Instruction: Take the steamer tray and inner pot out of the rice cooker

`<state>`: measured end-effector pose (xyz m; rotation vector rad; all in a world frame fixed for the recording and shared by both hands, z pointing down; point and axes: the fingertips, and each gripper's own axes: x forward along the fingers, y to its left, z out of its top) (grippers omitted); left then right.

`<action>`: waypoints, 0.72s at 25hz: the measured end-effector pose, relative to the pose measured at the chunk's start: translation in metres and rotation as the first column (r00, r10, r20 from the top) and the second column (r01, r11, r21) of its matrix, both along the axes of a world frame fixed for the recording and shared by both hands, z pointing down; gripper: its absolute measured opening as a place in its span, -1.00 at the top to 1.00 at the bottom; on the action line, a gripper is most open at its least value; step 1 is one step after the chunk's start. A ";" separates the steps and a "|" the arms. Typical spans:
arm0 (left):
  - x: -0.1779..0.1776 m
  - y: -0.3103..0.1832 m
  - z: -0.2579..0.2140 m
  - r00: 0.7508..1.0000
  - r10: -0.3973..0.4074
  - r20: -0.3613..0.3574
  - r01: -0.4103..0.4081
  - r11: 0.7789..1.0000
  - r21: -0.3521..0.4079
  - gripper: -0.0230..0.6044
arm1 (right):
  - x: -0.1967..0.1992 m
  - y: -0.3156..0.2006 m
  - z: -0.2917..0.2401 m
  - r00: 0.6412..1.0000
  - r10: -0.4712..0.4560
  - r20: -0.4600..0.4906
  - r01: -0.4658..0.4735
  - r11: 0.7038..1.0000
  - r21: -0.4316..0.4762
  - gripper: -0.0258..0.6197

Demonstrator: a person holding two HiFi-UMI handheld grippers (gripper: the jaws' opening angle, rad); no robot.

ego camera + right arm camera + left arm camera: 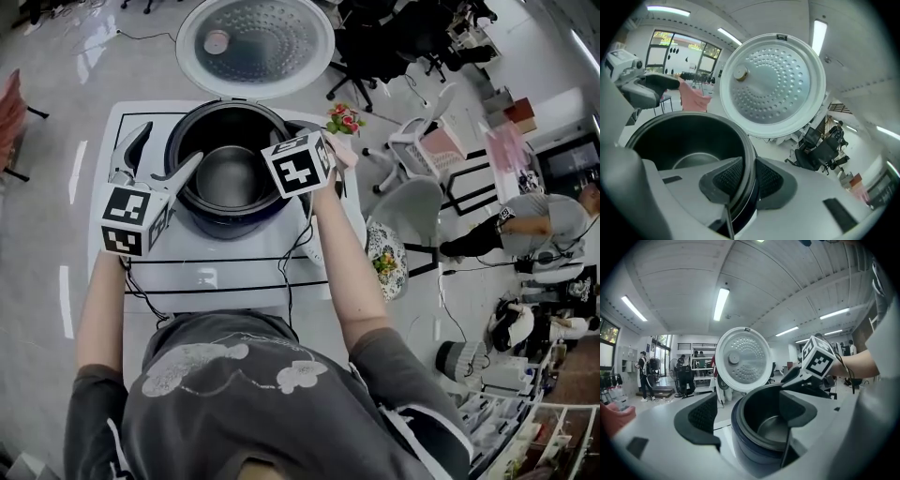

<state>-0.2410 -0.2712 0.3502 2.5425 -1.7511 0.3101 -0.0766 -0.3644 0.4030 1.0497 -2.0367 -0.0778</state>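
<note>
The right gripper (749, 174) has its pads nipped on the rim of the inner pot (684, 138), one pad inside the wall, one outside; the left gripper (750, 411) stands wide and holds nothing, one jaw over the pot's opposite side, the other outside the rice cooker (750, 448); beyond both rises the open lid (773, 84). No steamer tray shows in the pot, so lifting the pot seems the step in hand; next the left gripper should close on the rim, then both should raise the pot straight up off the bench (220, 281). One cooker, one pot, one lid, two grippers.
</note>
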 end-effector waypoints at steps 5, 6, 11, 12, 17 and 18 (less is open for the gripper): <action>-0.002 -0.020 0.015 0.996 0.042 0.073 -0.037 0.997 -0.063 -0.38 | -0.005 0.004 -0.014 1.000 -0.004 0.016 0.002 0.998 0.068 0.58; -0.002 -0.026 0.019 0.994 0.049 0.093 -0.041 0.996 -0.080 -0.38 | -0.005 0.004 -0.016 1.000 -0.004 0.020 0.002 0.997 0.079 0.58; 0.006 -0.056 0.041 0.964 0.135 0.230 -0.083 0.971 -0.223 -0.38 | -0.004 0.006 -0.030 0.999 -0.002 0.047 -0.003 0.994 0.107 0.59; 0.008 -0.062 0.044 0.958 0.151 0.243 -0.087 0.963 -0.256 -0.38 | -0.004 0.007 -0.032 0.999 -0.001 0.051 -0.004 0.994 0.109 0.59; 0.028 -0.093 0.050 0.937 0.213 0.278 -0.109 0.932 -0.346 -0.38 | -0.004 0.009 -0.036 0.997 0.007 0.074 -0.016 0.993 0.119 0.60; 0.029 -0.096 0.058 0.924 0.228 0.306 -0.100 0.919 -0.382 -0.38 | -0.005 0.008 -0.036 0.997 0.008 0.078 -0.018 0.993 0.120 0.60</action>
